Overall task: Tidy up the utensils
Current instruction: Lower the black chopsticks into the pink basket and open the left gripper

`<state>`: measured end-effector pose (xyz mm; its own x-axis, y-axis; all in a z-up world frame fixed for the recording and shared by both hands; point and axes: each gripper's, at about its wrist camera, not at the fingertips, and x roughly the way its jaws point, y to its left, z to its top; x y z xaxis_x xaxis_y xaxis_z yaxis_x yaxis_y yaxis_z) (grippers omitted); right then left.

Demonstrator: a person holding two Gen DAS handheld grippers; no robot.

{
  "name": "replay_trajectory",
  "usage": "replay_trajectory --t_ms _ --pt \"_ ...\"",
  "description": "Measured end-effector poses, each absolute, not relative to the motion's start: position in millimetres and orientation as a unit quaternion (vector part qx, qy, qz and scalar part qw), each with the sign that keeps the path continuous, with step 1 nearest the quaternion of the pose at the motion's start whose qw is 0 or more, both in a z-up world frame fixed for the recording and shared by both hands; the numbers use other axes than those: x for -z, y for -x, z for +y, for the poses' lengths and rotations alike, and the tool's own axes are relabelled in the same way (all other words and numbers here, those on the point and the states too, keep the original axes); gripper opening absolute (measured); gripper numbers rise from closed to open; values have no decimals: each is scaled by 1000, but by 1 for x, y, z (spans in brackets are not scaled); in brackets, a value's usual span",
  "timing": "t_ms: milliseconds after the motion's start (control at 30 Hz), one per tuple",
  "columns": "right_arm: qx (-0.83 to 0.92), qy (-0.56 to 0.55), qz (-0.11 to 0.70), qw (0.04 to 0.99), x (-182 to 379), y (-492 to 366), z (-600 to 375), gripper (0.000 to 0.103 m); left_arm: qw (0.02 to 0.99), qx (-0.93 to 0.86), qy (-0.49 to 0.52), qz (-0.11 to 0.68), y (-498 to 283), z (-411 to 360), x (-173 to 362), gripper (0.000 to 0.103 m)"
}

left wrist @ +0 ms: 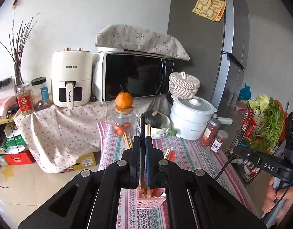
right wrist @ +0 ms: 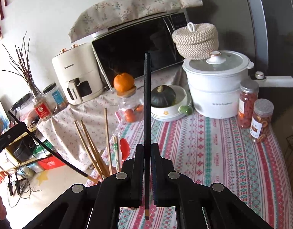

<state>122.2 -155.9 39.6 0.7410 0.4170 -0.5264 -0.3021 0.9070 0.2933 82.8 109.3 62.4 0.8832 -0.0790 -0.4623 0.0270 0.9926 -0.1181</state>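
My left gripper (left wrist: pixel 142 143) is shut on a black chopstick (left wrist: pixel 142 129) that stands upright, its lower end above or inside a pink lattice holder (left wrist: pixel 150 202) on the table. Several wooden chopsticks (left wrist: pixel 128 140) lean out of that holder. My right gripper (right wrist: pixel 147 148) is shut on a second black chopstick (right wrist: pixel 147 103), held upright over the patterned tablecloth (right wrist: pixel 213 152). In the right wrist view the left gripper's chopstick (right wrist: pixel 51 152) slants in from the left beside the wooden chopsticks (right wrist: pixel 89 147). A red spoon (right wrist: pixel 124 150) and wrapped chopsticks (right wrist: pixel 116 150) lie on the cloth.
Behind stand a glass jar (left wrist: pixel 123 122) topped by an orange (left wrist: pixel 124 100), a bowl (right wrist: pixel 182 99) holding a dark squash (right wrist: pixel 162 96), a white pot (right wrist: pixel 217 87), two snack jars (right wrist: pixel 261 120), a microwave (left wrist: pixel 137 76) and an air fryer (left wrist: pixel 72 80). A wire vegetable rack (left wrist: pixel 261 133) stands at the right.
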Motion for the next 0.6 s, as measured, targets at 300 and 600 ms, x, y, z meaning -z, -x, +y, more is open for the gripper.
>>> replay_trajectory --t_ms 300,600 --pt "-194 -99 296 930 -41 -123 -153 5 955 23 37 292 -112 96 -32 4" --pt "-197 -120 280 932 -49 -121 -155 5 940 32 73 332 -138 104 -6 6"
